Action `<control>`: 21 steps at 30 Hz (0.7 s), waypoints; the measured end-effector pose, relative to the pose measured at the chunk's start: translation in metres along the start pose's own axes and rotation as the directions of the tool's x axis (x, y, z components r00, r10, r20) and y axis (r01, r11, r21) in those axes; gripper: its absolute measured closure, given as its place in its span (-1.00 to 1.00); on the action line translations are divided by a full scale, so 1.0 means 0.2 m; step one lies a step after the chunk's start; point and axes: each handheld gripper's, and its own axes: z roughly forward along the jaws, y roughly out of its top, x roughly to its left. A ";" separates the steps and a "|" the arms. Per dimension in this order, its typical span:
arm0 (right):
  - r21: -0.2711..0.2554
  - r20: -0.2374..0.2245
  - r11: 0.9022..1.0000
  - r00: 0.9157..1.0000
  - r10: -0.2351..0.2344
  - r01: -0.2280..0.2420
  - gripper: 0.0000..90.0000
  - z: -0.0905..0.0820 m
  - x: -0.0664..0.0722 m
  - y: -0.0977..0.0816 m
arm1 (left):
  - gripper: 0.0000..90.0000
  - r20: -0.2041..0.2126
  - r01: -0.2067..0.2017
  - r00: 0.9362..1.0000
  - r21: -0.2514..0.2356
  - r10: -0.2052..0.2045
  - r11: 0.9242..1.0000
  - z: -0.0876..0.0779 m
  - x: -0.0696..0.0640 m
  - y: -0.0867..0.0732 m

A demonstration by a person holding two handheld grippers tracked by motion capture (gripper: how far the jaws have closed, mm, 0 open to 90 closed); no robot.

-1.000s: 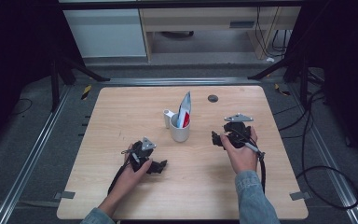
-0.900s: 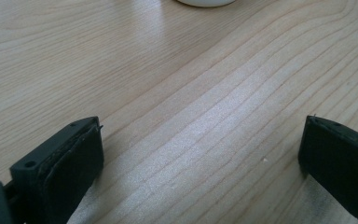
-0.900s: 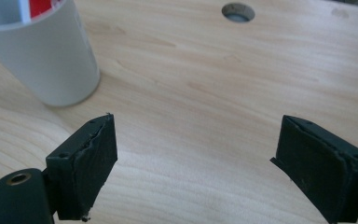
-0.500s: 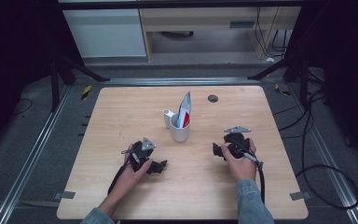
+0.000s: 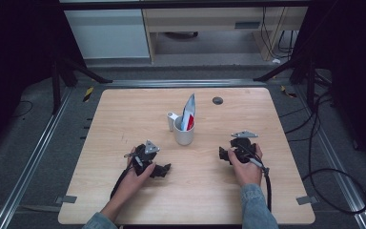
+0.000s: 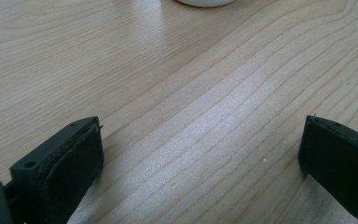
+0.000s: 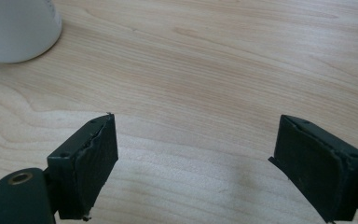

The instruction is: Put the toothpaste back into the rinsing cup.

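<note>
Both tools rest low on the wooden surface (image 5: 124, 114), jaws spread wide and empty: the left tool (image 5: 164, 170) at the lower left of the high view, the right tool (image 5: 223, 153) at the lower right. The white mug (image 5: 183, 133), holding a tall red, white and blue packet (image 5: 188, 113), stands upright in the middle of the frame, apart from both. The risk I judge likeliest: a careless sideways reach clips the top-heavy mug, tipping it and spilling the packet.
</note>
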 end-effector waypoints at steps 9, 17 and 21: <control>0.001 0.008 1.000 1.000 0.019 -0.019 -0.70 0.04 -0.02 -0.01 | -1.00 0.001 0.000 1.000 0.000 0.000 1.000 0.00 0.00 0.00; 0.004 0.011 0.999 0.999 0.034 -0.034 -0.71 0.09 -0.01 -0.02 | -1.00 0.001 -0.001 1.000 0.000 0.001 1.000 0.00 0.00 0.00; 0.014 0.018 1.000 1.000 0.025 -0.025 -0.72 0.11 -0.01 -0.03 | -1.00 0.001 0.000 1.000 0.000 0.000 1.000 0.00 0.00 0.00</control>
